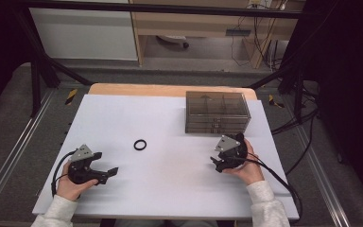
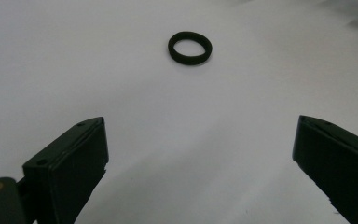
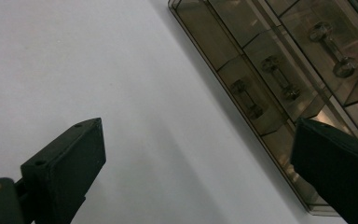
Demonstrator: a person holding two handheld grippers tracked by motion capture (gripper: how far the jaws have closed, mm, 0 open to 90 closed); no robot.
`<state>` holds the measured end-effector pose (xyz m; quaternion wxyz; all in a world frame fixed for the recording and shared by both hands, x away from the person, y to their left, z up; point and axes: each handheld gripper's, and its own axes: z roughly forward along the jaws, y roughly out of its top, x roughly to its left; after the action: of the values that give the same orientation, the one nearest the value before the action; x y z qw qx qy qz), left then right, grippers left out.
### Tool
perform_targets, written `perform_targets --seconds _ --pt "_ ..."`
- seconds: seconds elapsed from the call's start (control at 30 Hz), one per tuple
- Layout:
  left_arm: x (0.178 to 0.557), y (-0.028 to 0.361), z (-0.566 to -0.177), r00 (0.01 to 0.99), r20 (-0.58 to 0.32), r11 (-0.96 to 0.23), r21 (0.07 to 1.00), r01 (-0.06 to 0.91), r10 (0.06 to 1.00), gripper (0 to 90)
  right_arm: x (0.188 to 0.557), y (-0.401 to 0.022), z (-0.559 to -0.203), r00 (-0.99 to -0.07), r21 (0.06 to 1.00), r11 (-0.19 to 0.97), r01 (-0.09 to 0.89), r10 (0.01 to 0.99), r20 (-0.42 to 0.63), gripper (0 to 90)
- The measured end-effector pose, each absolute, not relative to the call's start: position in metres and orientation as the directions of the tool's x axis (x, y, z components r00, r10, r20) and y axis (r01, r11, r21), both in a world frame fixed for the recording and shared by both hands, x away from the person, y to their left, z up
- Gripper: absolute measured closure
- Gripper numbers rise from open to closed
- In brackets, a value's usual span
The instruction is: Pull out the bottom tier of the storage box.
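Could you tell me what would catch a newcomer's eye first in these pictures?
Probably the small black ring lying alone mid-table on the white sheet, ahead of the open left gripper. Next, the smoky transparent drawer box at the far right, just beyond the open right gripper.

On the table [image 1: 123, 118], the ring [image 1: 140, 144] lies near the middle. The drawer box [image 1: 217, 112] stands behind and to its right. The left gripper [image 1: 105, 171] sits before the ring at left; the right gripper [image 1: 216, 162] sits just before the box.
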<state>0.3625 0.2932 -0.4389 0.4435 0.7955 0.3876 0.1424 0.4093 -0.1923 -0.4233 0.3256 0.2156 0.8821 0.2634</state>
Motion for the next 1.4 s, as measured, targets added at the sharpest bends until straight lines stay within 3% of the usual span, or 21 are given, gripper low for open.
perform_targets --seconds 1.4 --pt "0.363 0.292 -0.44 0.656 -0.115 -0.306 0.816 0.491 0.746 3.3 0.435 -0.174 -0.436 -0.647 0.487 0.87 0.075 0.414 -0.64 15.4"
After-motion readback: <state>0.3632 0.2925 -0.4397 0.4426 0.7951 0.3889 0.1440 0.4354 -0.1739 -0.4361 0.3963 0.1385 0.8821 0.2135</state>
